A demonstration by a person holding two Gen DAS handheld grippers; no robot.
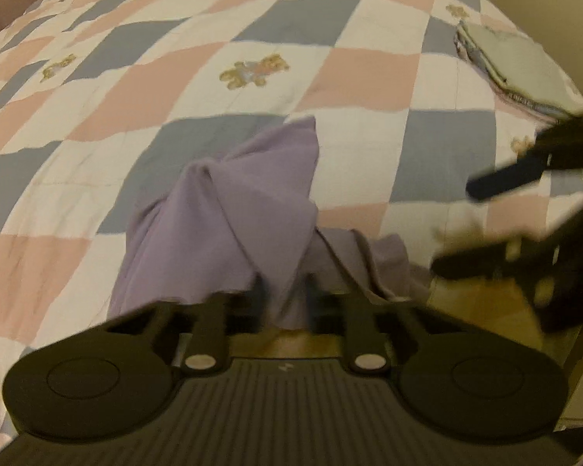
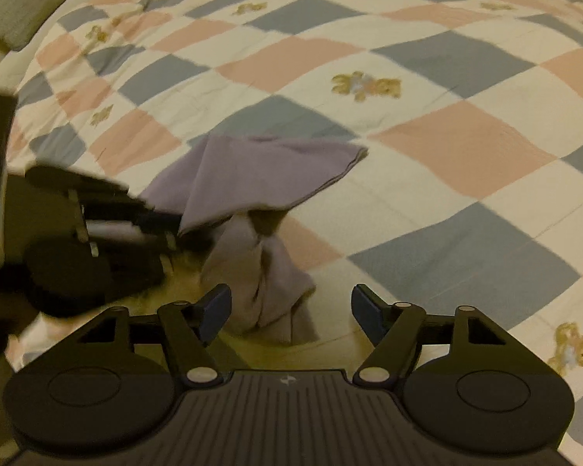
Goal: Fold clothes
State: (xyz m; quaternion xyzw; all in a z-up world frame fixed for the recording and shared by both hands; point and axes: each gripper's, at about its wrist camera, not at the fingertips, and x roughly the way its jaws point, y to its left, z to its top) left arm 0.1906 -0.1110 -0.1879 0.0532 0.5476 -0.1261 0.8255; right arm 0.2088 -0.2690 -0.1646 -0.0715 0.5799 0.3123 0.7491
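Two grippers over a bed; checkered quilt (image 1: 144,77) in pink, blue, white squares with teddy bears. Left gripper (image 1: 283,291) pinches the lilac garment (image 1: 229,209), which drapes ahead of it. Right gripper (image 2: 289,312) spread wide, garment just ahead, untouched. Folded clothes (image 1: 521,66) far right.

Checkered quilt (image 1: 353,77) w/ teddy-bear prints covers the bed; grey pillow (image 2: 19,7) far left; wood floor (image 1: 482,303) near edge.
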